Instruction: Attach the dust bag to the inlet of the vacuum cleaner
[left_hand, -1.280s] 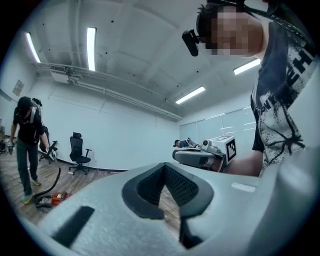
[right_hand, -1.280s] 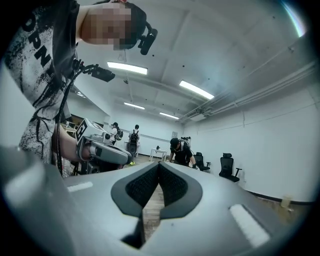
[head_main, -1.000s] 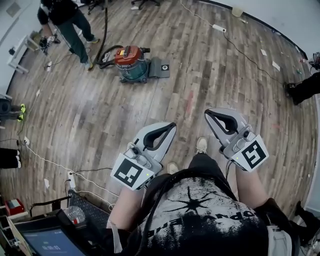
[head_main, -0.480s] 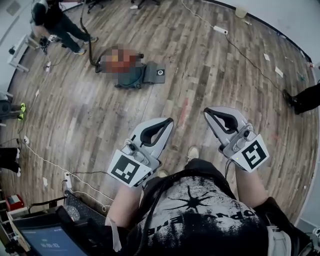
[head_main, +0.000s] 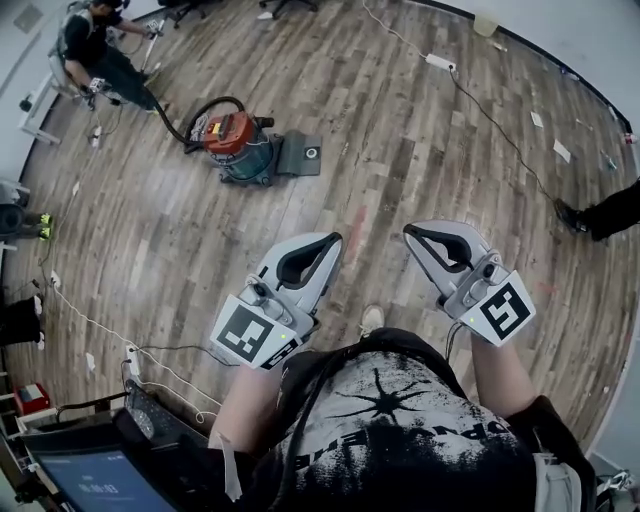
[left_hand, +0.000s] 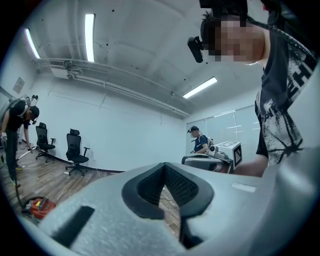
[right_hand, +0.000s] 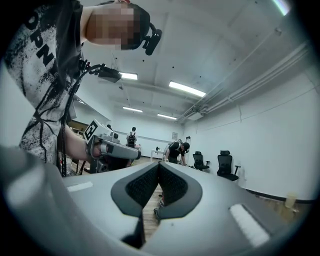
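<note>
The vacuum cleaner (head_main: 235, 143), with an orange-red lid, a teal drum and a black hose, stands on the wood floor well ahead of me. It also shows small at the lower left of the left gripper view (left_hand: 39, 206). A flat grey dust bag (head_main: 298, 155) with a round hole lies against its right side. My left gripper (head_main: 335, 238) and right gripper (head_main: 408, 230) are held level in front of my body, far short of the vacuum. Both are shut with nothing between the pads, as their own views show for the left gripper (left_hand: 165, 170) and the right gripper (right_hand: 158, 167).
A person (head_main: 95, 60) crouches at the back left near the hose end. A power strip (head_main: 438, 60) and cables lie on the far floor, and another cable (head_main: 100, 330) runs at my left. A cart with a screen (head_main: 90, 480) stands at lower left. Someone's shoe (head_main: 575, 215) is at right.
I have walked across the floor with both grippers, and the vacuum now sits lower and further left in the head view. The person at the back left has gone to the corner and crouched.
</note>
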